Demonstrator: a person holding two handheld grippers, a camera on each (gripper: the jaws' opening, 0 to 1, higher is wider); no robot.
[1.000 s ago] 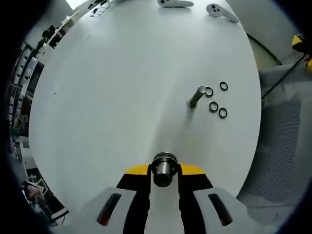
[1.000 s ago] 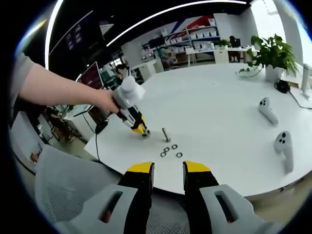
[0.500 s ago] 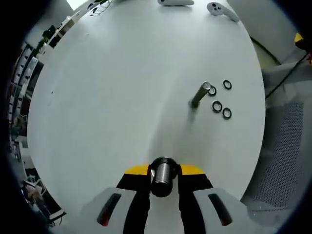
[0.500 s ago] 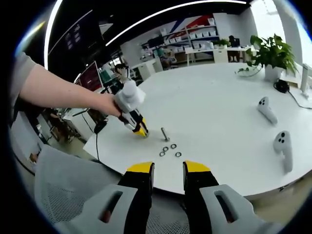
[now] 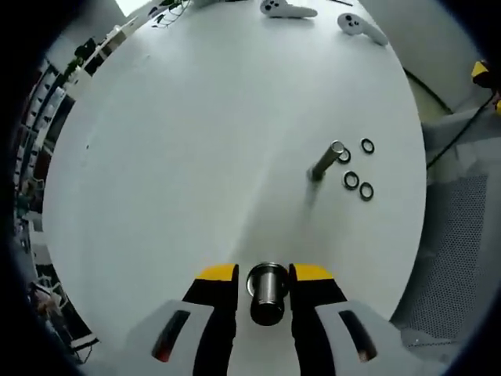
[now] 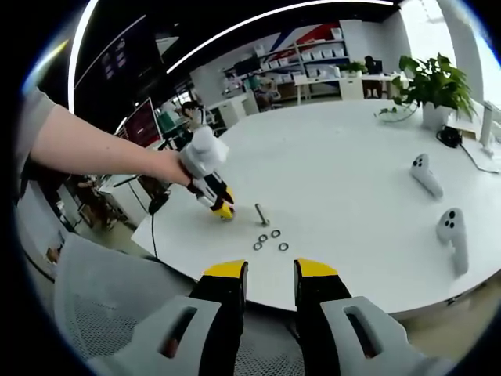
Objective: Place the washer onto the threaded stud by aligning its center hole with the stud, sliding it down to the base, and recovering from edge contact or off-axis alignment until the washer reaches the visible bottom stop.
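On the left, our left hand-held gripper (image 5: 264,283) pinches a short metal cylinder (image 5: 268,291) between its yellow-tipped jaws, low over the white desk (image 5: 172,141). Over the last second this cylinder has sunk lower in the left gripper view and the stud has slid slightly away, so we judge that we have drawn the left hand back a little from the work.

Further right in that view, the threaded stud (image 5: 325,161) stands upright on the desk. One washer (image 5: 344,156) lies against it near the top as seen, and three more washers (image 5: 358,174) lie flat just beside it; none is threaded on yet.

In the right gripper view, our right hand-held gripper (image 6: 271,276) hangs off the desk edge, jaws slightly spread and holding nothing. It has barely moved, so picking a washer is, we think, yet to come. Two white controllers (image 6: 438,207) rest far right.
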